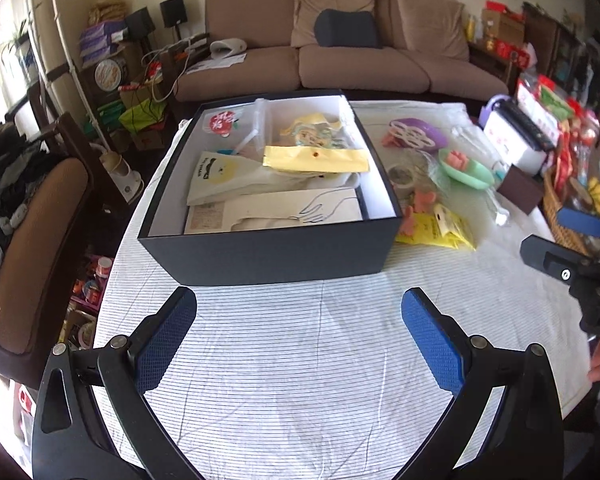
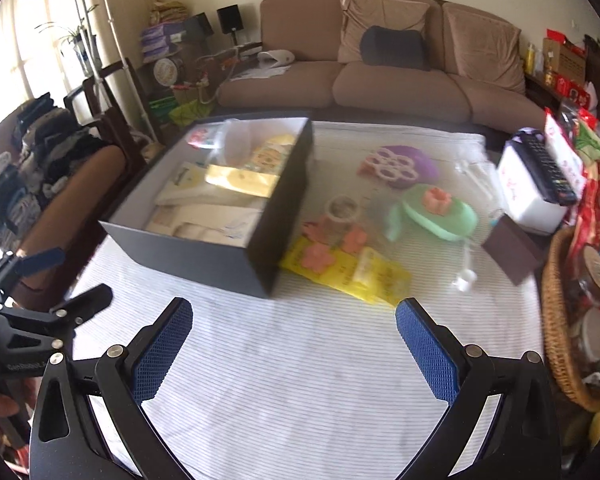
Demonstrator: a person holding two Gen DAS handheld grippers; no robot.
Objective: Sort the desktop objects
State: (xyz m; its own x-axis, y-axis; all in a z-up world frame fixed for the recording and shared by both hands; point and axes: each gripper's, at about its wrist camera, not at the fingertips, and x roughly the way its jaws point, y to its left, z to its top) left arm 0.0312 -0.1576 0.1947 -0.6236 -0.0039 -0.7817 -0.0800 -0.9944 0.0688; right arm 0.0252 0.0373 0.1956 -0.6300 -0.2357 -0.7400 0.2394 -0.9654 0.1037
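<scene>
On the striped tablecloth (image 1: 320,360) both grippers hang above bare cloth, near the front edge. Left gripper (image 1: 299,340) has its jaws spread wide and holds nothing; right gripper (image 2: 294,348) is the same, spread and empty.

The things left to sort lie to the right of the dark box (image 1: 268,248): a yellow packet (image 2: 352,270) touching the box's corner with pink flower pieces (image 2: 318,258) on it, a tape roll (image 2: 342,208), a green dish (image 2: 444,216) holding 1 more pink piece, and a purple lid (image 2: 404,162) further back.

I'd worry about the packet most. It looks thin and flat, so the fingers could pinch cloth with it and drag the loose pieces off. The right view is blurred, so exact edges there are hard to judge. A clear bag seems to lie over the tape and dish and could snag.

The box already holds a yellow envelope (image 1: 316,159), white cards (image 1: 260,212), a clear tub (image 1: 266,120) and stickers. A basket (image 2: 560,328) at the right edge holds jars and packets.
</scene>
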